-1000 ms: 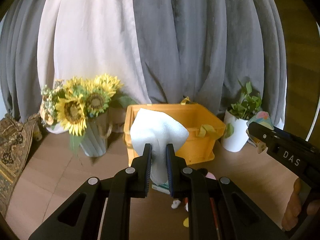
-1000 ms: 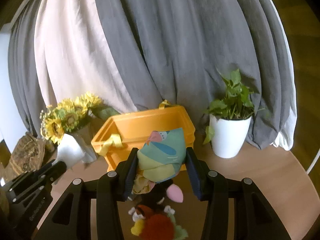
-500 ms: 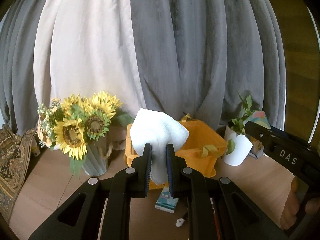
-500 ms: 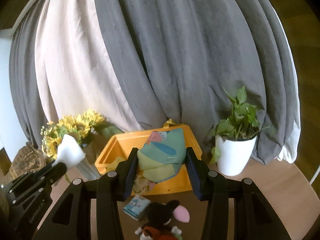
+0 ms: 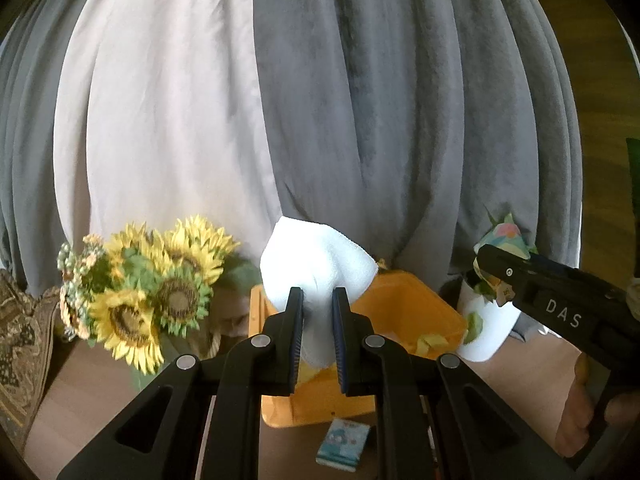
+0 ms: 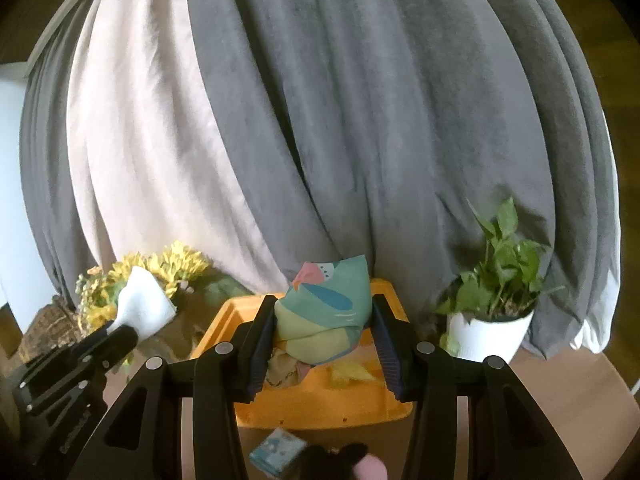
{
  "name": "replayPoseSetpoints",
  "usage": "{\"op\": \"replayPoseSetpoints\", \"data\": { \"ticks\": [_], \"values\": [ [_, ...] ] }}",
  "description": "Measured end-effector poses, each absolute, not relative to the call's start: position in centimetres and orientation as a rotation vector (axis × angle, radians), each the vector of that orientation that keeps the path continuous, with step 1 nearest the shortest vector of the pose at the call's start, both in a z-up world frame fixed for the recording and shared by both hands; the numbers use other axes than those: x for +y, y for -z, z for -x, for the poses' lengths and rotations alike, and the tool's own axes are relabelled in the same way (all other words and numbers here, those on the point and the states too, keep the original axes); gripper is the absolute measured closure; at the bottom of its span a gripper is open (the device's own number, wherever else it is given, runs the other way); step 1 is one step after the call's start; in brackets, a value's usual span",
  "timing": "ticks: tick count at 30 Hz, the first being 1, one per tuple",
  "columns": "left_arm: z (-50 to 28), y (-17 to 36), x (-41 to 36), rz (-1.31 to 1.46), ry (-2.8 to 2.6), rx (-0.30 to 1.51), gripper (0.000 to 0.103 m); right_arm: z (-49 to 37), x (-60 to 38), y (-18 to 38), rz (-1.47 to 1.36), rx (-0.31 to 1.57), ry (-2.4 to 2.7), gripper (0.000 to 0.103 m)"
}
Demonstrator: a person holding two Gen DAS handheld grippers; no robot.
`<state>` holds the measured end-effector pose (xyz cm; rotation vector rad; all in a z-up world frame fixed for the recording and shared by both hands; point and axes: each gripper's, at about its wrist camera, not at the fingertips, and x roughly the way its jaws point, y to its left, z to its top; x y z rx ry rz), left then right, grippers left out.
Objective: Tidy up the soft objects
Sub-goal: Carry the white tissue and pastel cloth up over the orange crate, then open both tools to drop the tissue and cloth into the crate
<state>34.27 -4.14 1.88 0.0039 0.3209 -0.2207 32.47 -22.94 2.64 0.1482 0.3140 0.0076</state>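
both cloths held above the orange bin (image 6: 320, 412)
left fingers (image 5: 317, 332) pinch a white towel (image 5: 316, 272); right fingers (image 6: 324, 340) clamp a patterned cloth (image 6: 324, 312), nearer the bin's middle.

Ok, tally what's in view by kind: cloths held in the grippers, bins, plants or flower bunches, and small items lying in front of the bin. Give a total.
Cloths held: 2, the white cloth and the patterned cloth
Bins: 1, the orange bin
Plants or flowers: 2, the sunflower bunch and the potted plant
Small items: 2, the small blue packet and the plush toy
Total: 7
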Motion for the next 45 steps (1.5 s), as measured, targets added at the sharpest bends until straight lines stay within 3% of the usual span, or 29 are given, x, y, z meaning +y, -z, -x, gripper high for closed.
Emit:
{"op": "replayPoseSetpoints", "data": {
  "ticks": [17,40,43,45],
  "values": [
    [-41.6,-0.3,-4.8,-0.018,0.224,0.377,0.088,-40.4,-23.6,-2.1,-0.132,0.374,-0.006,0.056],
    [-49.7,5.7,-6.8,-0.063,0.273,0.554,0.087,-49.1,-25.0,3.7,-0.121,0.586,0.020,0.055],
    [-50.2,6.1,-7.1,-0.072,0.280,0.565,0.085,-49.6,-25.0,4.4,-0.124,0.607,0.022,0.053],
    [-50.5,6.1,-7.2,-0.078,0.286,0.571,0.080,-49.8,-25.2,4.6,-0.136,0.622,0.017,0.045]
  ]
}}
